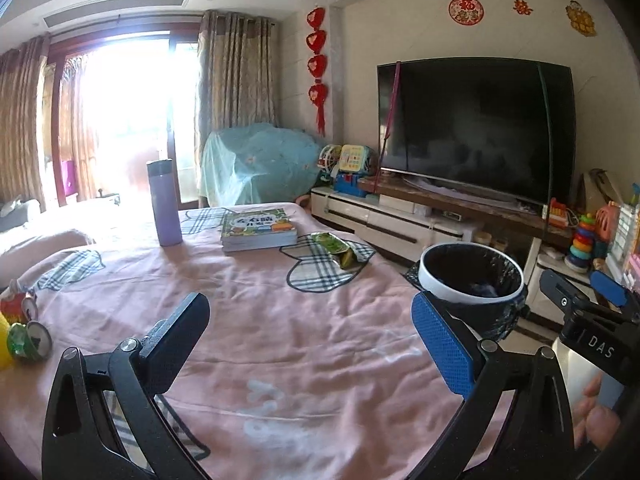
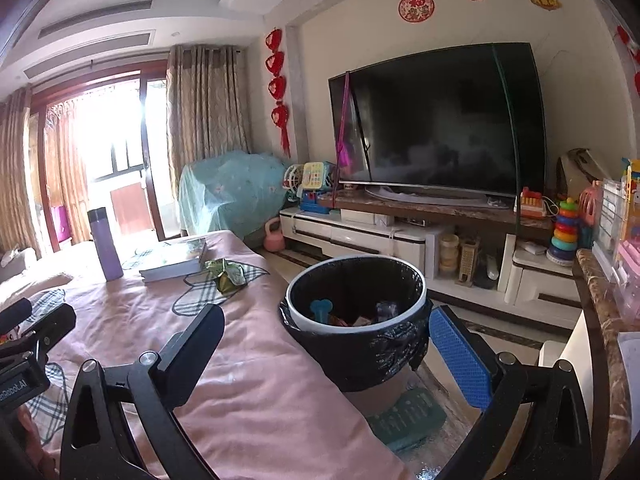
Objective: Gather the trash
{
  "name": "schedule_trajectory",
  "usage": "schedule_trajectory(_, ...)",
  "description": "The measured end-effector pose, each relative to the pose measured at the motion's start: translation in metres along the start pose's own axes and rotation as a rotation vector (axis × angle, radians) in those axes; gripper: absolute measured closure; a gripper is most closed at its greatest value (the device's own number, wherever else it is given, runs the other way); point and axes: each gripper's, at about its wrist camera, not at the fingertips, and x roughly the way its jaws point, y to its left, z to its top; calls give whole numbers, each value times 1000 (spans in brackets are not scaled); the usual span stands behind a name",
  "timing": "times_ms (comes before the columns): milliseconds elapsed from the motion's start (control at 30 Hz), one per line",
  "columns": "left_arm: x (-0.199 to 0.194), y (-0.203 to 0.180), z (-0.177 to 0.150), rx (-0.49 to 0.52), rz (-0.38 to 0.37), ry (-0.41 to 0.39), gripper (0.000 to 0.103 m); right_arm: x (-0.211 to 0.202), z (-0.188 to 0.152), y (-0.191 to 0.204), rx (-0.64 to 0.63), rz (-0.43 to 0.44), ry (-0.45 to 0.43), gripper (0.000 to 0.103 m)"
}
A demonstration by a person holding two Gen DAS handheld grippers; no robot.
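Both tools are spread wide with nothing between their fingers: the left tool (image 1: 308, 344) over the pink tabletop (image 1: 260, 320), the right tool (image 2: 328, 354) near the trash bin (image 2: 356, 308). The green wrapper (image 1: 340, 250) lies at about 12 o'clock from the left tool, just beside the book (image 1: 258, 230). It is thin and flat, so the fingers may grab the cloth too. The cans (image 1: 28, 332) at 9 o'clock could roll away if bumped.
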Motion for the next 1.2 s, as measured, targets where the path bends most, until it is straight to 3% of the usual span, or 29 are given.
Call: schedule_trajectory(1200,-11,1,-3,14,17,-20,0,-6,0,7,-13,13,-6,0)
